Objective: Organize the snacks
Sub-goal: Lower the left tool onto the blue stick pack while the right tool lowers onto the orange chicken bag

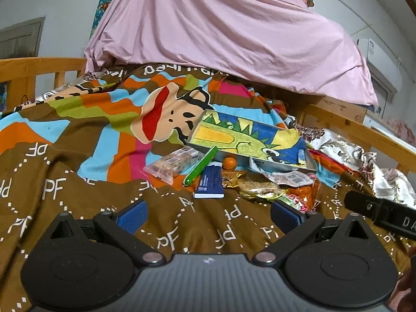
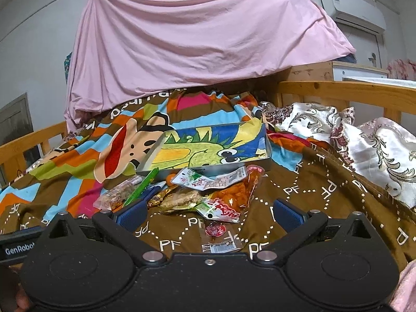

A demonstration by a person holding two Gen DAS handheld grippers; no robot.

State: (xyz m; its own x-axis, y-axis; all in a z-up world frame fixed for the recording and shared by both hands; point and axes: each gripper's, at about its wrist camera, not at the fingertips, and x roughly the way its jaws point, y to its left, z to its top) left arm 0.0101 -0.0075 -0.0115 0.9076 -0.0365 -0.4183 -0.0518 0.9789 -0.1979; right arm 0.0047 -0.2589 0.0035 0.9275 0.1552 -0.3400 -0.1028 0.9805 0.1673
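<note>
Snack pile [image 2: 197, 195] on the bed: crinkly packets, green stick [image 2: 141, 188], all beside a dinosaur-print tray [image 2: 208, 148]. Left tool [image 1: 208, 217] and right tool [image 2: 208, 214] both spread wide, empty.

The tray [image 2: 208, 165] lies on the bedspread [image 2: 299, 195], tilted, with a draped sheet [image 2: 195, 39] hanging behind it. The snacks sit before the tray's near wall: a clear packet [image 2: 117, 195] to the front left, a slim stick [image 2: 141, 187] leaning against the near-left corner, and a small round fruit [image 1: 230, 162] touching the wall. A flat box [image 1: 210, 182] lies just before the fruit. Crinkled bags [image 2: 226, 195] pile up before the tray's right half. One small packet [image 2: 219, 238] lies alone, nearer than the pile. Pillows [image 2: 364, 140] lie to the tray's right.
</note>
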